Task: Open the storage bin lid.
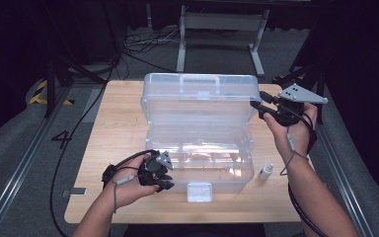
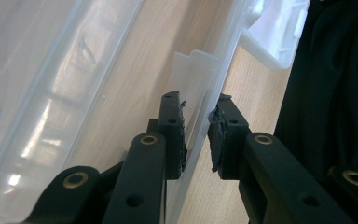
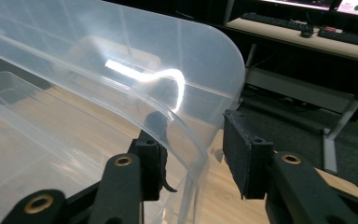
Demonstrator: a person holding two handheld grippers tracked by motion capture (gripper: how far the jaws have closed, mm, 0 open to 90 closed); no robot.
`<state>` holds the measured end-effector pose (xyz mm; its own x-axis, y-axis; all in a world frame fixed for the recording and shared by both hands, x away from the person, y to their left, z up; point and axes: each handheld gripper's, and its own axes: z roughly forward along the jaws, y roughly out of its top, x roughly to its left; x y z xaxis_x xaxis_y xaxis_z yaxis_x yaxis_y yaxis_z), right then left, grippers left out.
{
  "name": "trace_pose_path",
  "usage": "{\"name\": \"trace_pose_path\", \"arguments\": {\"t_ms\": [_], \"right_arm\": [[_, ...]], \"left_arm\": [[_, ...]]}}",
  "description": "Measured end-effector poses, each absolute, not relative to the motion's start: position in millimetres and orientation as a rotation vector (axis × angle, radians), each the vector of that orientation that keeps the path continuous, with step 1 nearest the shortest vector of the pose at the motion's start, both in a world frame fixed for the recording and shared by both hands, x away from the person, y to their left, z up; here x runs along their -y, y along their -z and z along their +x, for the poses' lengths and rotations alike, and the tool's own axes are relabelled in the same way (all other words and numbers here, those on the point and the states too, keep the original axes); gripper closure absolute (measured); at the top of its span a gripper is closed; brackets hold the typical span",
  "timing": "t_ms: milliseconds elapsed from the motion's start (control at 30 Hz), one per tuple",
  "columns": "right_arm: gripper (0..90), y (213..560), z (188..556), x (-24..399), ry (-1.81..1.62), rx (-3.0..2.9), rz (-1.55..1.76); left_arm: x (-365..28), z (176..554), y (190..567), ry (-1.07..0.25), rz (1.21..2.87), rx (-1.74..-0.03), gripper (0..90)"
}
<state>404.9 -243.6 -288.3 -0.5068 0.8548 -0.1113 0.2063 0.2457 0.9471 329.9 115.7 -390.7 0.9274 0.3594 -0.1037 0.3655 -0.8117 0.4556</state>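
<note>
A clear plastic storage box [image 1: 212,174] stands open on the wooden table [image 1: 118,128], its lid [image 1: 197,98] upright at the back. My left gripper [image 1: 169,180] is at the box's front left corner. In the left gripper view its jaws [image 2: 197,100] straddle the box's thin front wall [image 2: 193,70] and hold it between the pads. My right gripper [image 1: 257,108] is at the lid's right edge. In the right gripper view the jaws [image 3: 191,128] stand on either side of the lid's curved rim [image 3: 182,116], and the right pad [image 3: 242,154] is apart from it.
A small white dropper bottle [image 1: 265,172] stands on the table right of the box. The box's white latch [image 1: 199,191] hangs at the front middle. Behind the table are a metal stand [image 1: 222,22] and cables on the floor. The person's dark clothing [image 2: 335,93] is close by.
</note>
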Motion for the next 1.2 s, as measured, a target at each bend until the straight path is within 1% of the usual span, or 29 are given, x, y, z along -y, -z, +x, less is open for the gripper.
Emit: {"name": "trace_pose_path", "arguments": {"t_ms": [33, 133, 167, 233, 267, 400, 1200], "right_arm": [[62.3, 288, 405, 244, -1.281, -1.873, 0.968], [68.2, 288, 404, 243, -1.257, -1.86, 0.964], [68.2, 288, 404, 243, -1.257, -1.86, 0.964], [75.1, 285, 403, 244, -1.259, -1.846, 0.955], [76.8, 284, 402, 245, -1.26, -1.842, 0.952], [79.9, 282, 405, 242, -1.199, -1.844, 0.93], [83.0, 274, 427, 238, -1.124, -1.879, 0.942]], "left_arm": [[-116, 330, 391, 0.017, 2.604, -0.521, 76.4], [-116, 330, 391, 0.019, 2.602, -0.525, 76.5], [-116, 330, 391, 0.019, 2.602, -0.525, 76.5], [-116, 330, 391, 0.021, 2.599, -0.526, 76.5], [-116, 330, 391, 0.02, 2.599, -0.526, 76.5], [-116, 330, 391, 0.018, 2.599, -0.524, 76.4], [-120, 329, 387, 0.021, 2.575, -0.532, 75.3]]}}
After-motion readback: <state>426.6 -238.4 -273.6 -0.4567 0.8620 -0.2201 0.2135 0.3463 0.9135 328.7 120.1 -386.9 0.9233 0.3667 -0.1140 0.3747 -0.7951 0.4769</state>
